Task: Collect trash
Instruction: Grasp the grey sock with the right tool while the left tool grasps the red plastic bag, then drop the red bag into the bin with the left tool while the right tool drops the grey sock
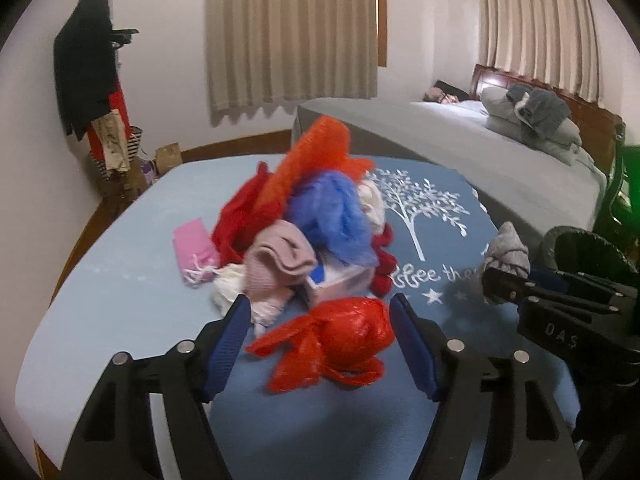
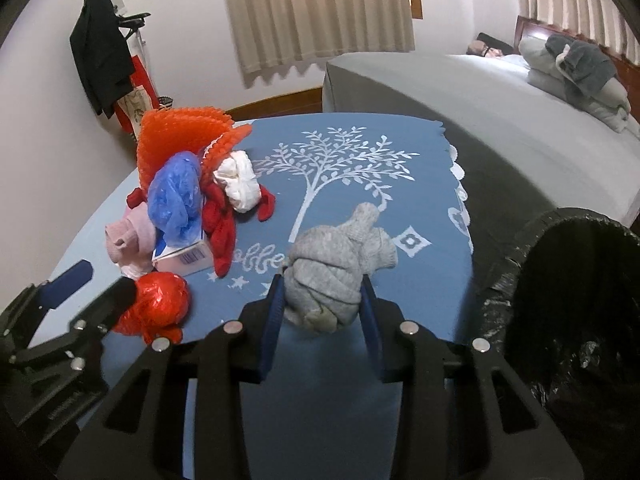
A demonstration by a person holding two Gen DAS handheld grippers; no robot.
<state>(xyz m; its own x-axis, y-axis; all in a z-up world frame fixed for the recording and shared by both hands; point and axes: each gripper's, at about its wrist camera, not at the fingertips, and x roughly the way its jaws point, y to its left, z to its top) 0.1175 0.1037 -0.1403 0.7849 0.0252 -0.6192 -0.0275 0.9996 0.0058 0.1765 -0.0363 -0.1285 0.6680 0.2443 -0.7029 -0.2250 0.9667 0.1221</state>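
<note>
Trash: red bag (image 1: 340,336) lies on the blue desk (image 1: 120,264), between the left gripper's (image 1: 320,344) spread fingers, not yet pinched. Right gripper (image 2: 323,300) has its fingers clamped on a grey sock bundle (image 2: 340,264), lifted near the black bin (image 2: 576,320) at its right. Looks like the bundle is off the desk, but blur makes that unsure. Advice: push left fingers further around the bag's knotted bulk before closing, avoid the loose handles. Pile (image 1: 304,216) behind stays clear.
</note>
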